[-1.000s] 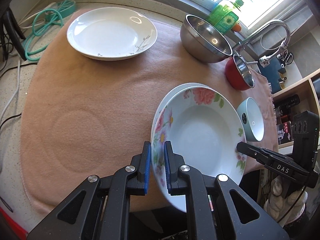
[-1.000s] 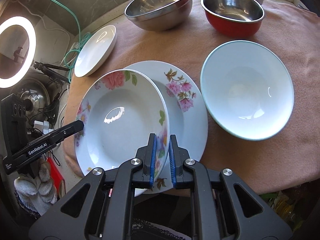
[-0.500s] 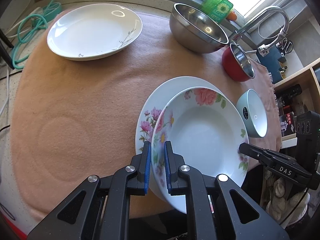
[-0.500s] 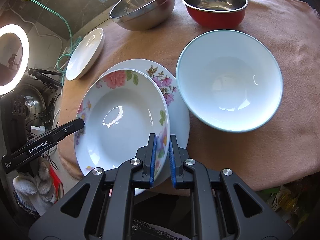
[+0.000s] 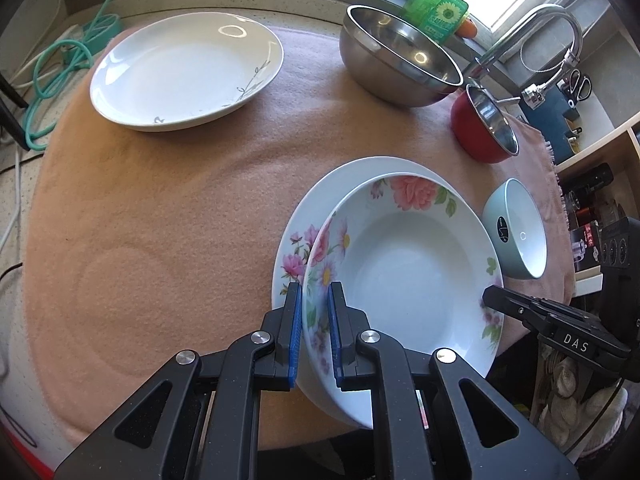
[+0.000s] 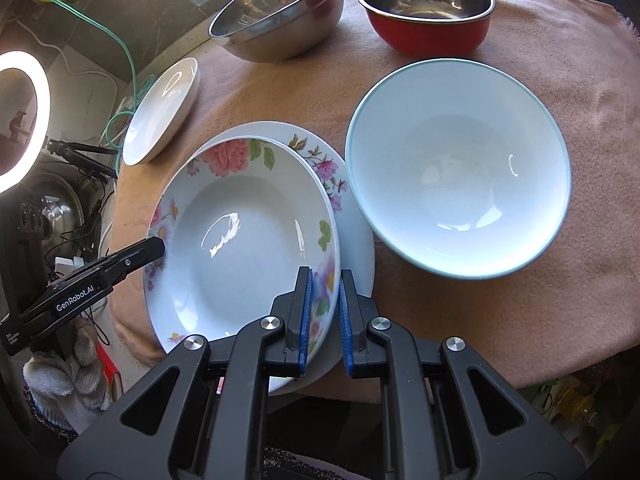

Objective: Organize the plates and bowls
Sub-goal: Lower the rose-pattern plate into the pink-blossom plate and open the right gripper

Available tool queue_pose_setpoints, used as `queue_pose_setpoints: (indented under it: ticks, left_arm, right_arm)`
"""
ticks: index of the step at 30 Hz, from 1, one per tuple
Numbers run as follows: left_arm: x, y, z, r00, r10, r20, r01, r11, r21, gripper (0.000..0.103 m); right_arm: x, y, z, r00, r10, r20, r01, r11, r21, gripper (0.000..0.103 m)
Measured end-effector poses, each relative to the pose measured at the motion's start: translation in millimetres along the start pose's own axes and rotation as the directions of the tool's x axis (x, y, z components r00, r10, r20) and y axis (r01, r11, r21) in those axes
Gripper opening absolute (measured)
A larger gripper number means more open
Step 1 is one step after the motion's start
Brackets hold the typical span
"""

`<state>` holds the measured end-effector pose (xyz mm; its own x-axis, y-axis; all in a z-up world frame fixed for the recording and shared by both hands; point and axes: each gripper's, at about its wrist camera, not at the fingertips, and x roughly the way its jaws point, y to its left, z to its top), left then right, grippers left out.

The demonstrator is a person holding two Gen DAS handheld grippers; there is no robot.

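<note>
A deep floral plate is held by both grippers over a second floral plate that lies on the pink cloth. My left gripper is shut on the deep plate's left rim; in the right wrist view it shows as a black finger at that rim. My right gripper is shut on the opposite rim and shows in the left wrist view. The lower plate shows only as a crescent beside the held one.
A plain white plate lies far left. A steel bowl, a red pot and a pale green bowl stand around. The cloth's front edge is near. A tap and cables lie beyond.
The held floral plate has shifted over the lower floral plate, covering more of it. Both grippers stay shut on its rim.
</note>
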<state>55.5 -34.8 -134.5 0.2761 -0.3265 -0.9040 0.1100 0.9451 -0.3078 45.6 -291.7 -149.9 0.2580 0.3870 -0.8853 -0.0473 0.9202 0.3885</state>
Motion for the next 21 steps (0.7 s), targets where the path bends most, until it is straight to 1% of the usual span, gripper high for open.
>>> queue_pose_setpoints:
  ticks: [10,15,21]
  left_arm:
    - [0.9,-1.3,3.0,1.0,0.02,0.011,-0.02,1.0,0.008,0.011]
    - [1.4,-1.3,3.6,1.0,0.021,0.012,-0.021,1.0,0.009,0.011]
    - [2.0,-2.9,4.3,1.0,0.026,0.013,-0.027,1.0,0.016,0.011]
  right_arm:
    - [-0.1,3.6,-0.1,1.0,-0.017,0.001,0.017,1.0,-0.016,0.015]
    - [0.3,7.3,1.0,0.999,-0.038,0.003,0.039,0.999,-0.036,0.017]
    - [0.5,7.2,2.3,0.999,-0.043,0.003,0.043,0.998,-0.038,0.018]
